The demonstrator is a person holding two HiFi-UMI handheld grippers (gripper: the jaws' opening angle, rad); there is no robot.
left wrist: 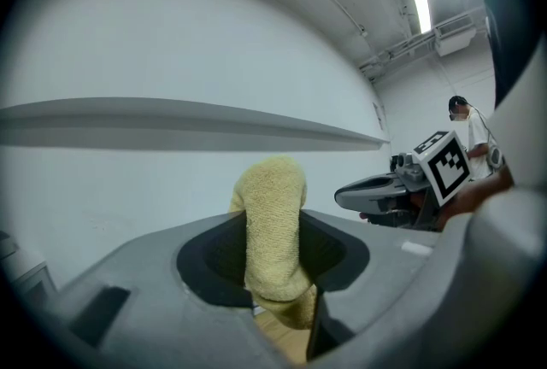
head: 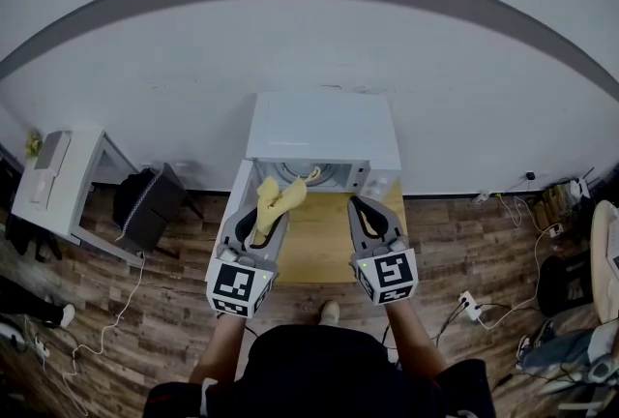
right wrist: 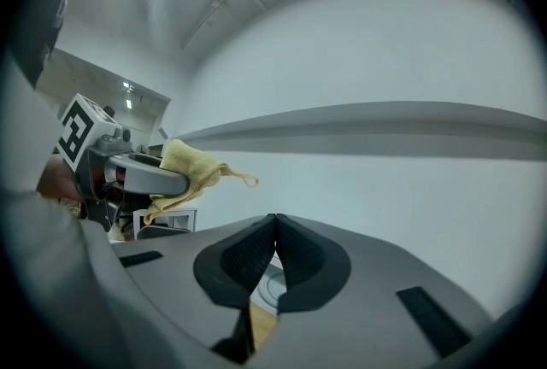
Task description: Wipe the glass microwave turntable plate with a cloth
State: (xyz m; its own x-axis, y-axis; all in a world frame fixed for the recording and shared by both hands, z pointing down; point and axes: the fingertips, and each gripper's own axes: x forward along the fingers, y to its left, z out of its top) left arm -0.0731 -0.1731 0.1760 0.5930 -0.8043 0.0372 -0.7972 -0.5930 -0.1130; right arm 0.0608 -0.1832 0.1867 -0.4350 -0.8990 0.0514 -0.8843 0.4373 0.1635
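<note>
The left gripper (left wrist: 282, 307) pinches a soft yellow terry cloth (left wrist: 273, 222). The right gripper (right wrist: 273, 226) is closed on nothing. The round glass turntable plate (head: 327, 176), dimly seen, seems to sit inside the open white microwave (head: 324, 131). Wiping looks not yet begun.

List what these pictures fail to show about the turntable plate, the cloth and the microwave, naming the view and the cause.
- Turntable plate: the right gripper view shows only a sliver below the shut jaws, and the right gripper body hides the rest. In the head view it is too small.
- Cloth: in the left gripper view, its lower end is hidden behind the left gripper body.
- Microwave: in the head view, its controls are too small to read.
</note>
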